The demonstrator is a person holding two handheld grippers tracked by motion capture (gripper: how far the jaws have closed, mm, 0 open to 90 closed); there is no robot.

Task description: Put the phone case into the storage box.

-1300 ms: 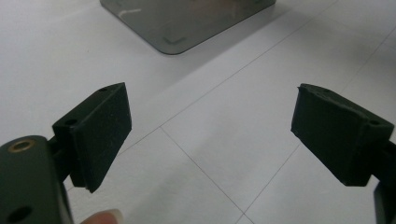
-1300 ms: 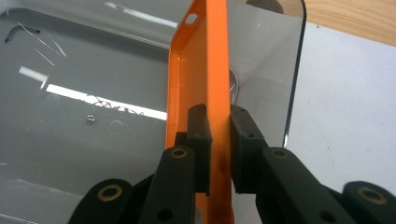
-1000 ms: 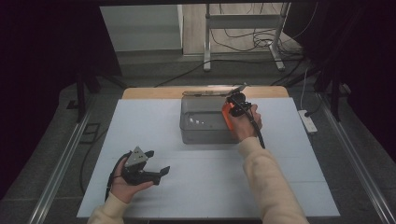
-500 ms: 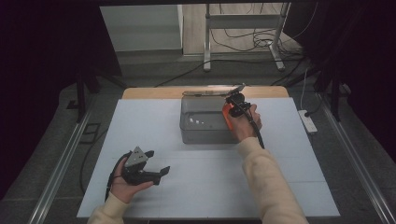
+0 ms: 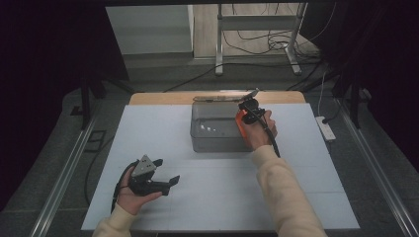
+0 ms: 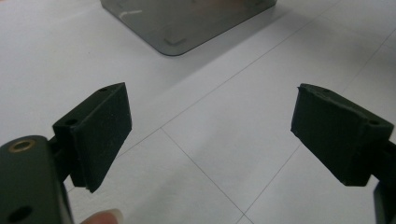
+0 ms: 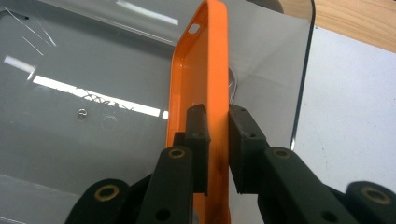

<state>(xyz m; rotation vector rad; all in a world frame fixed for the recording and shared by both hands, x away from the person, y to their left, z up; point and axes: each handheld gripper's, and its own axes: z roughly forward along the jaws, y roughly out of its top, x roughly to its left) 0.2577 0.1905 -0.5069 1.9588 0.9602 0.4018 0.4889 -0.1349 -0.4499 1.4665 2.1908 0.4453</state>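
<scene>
Two grippers are in our hands. Our right gripper (image 7: 217,126) pinches an orange phone case (image 7: 205,70) by its edge, pads pressed on both sides, holding it upright over the clear grey box (image 5: 217,131). From above, that box sits toward twelve o'clock on the white table (image 5: 306,192). Our left gripper (image 5: 157,174) rests at about seven o'clock from the box, well apart, jaws spread wide with nothing between them.

No words, numbers or signs can be read on anything here, not on the orange phone case (image 7: 205,70) between the fingers, nor the grey box (image 5: 217,129)
</scene>
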